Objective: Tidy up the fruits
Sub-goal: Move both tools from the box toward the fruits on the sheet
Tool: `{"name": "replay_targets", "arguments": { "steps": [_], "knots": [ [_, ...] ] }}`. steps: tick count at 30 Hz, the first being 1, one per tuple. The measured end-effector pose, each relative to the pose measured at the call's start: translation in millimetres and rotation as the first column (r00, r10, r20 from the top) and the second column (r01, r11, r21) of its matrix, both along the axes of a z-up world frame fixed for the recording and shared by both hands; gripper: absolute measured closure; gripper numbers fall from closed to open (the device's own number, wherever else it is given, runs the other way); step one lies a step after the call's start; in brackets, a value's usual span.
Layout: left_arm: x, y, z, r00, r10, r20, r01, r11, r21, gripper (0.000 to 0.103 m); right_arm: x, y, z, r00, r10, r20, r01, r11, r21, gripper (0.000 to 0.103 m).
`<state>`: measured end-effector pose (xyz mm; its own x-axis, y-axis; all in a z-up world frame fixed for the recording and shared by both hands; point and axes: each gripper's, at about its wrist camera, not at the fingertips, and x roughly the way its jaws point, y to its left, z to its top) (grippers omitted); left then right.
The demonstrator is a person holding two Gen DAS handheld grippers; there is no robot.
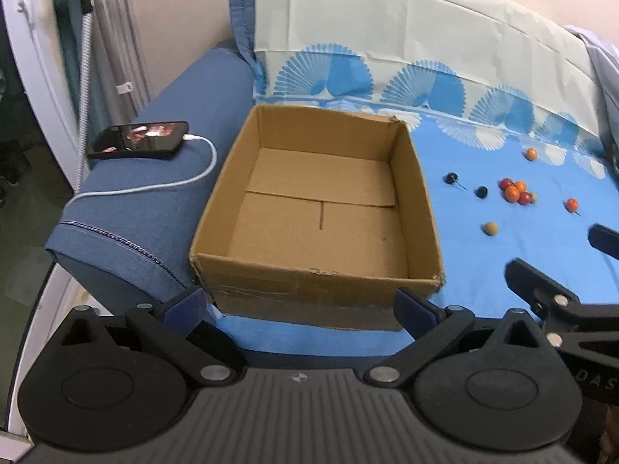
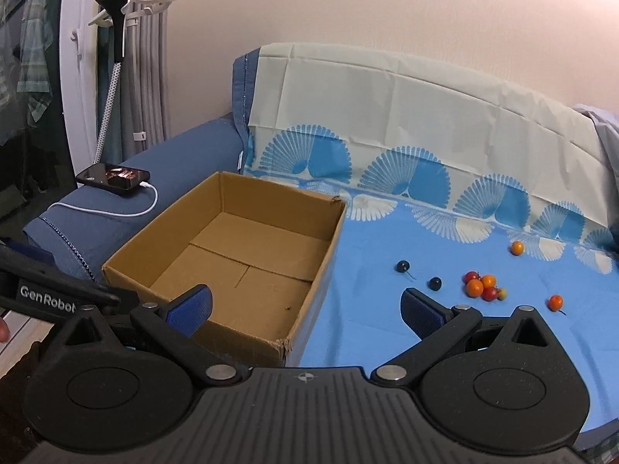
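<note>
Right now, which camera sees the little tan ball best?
The left wrist view: the tan ball lies in plain sight on the blue cloth. In the right wrist view I cannot find it; the gripper's finger may hide it.

One cardboard box (image 2: 232,255), one phone (image 2: 114,178), two dark fruits (image 2: 435,283), one tan fruit (image 1: 490,228).

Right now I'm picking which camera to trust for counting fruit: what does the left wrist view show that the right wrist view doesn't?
Only the left wrist view shows the tan fruit lying nearest the camera, plus the right gripper reaching in from the side. Only the right wrist view shows the left gripper's arm and the clothes hanging at the far left. Both show the empty cardboard box, the phone on its cable, two dark fruits and the red-orange cluster.
</note>
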<state>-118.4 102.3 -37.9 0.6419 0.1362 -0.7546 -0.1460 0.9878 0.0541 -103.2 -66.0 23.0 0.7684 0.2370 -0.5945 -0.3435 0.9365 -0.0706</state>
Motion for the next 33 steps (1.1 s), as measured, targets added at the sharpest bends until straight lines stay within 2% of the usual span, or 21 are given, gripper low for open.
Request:
{"name": "replay_targets", "arguments": {
  "steps": [5,11,18,33],
  "knots": [
    [3,6,1,0.999,0.030,-0.015,-0.030,0.999,-0.018,0.000,2,4,1,1.000,-0.011,0.008,0.011,1.000,0.000,0.000],
    [2,10,-2,0.999,0.042,-0.015,-0.042,0.999,0.005,0.000,1,10,0,1.000,0.014,0.003,-0.014,1.000,-0.010,0.000],
    [5,5,-6,1.000,0.021,-0.021,-0.021,1.000,0.006,0.000,5,8,-1,1.000,0.007,-0.012,-0.007,1.000,-0.012,0.000],
    [7,6,-11,0.998,0.037,-0.050,-0.036,0.999,0.018,0.000,6,8,0,1.000,0.012,-0.015,-0.012,1.000,-0.013,0.000]
  ]
}}
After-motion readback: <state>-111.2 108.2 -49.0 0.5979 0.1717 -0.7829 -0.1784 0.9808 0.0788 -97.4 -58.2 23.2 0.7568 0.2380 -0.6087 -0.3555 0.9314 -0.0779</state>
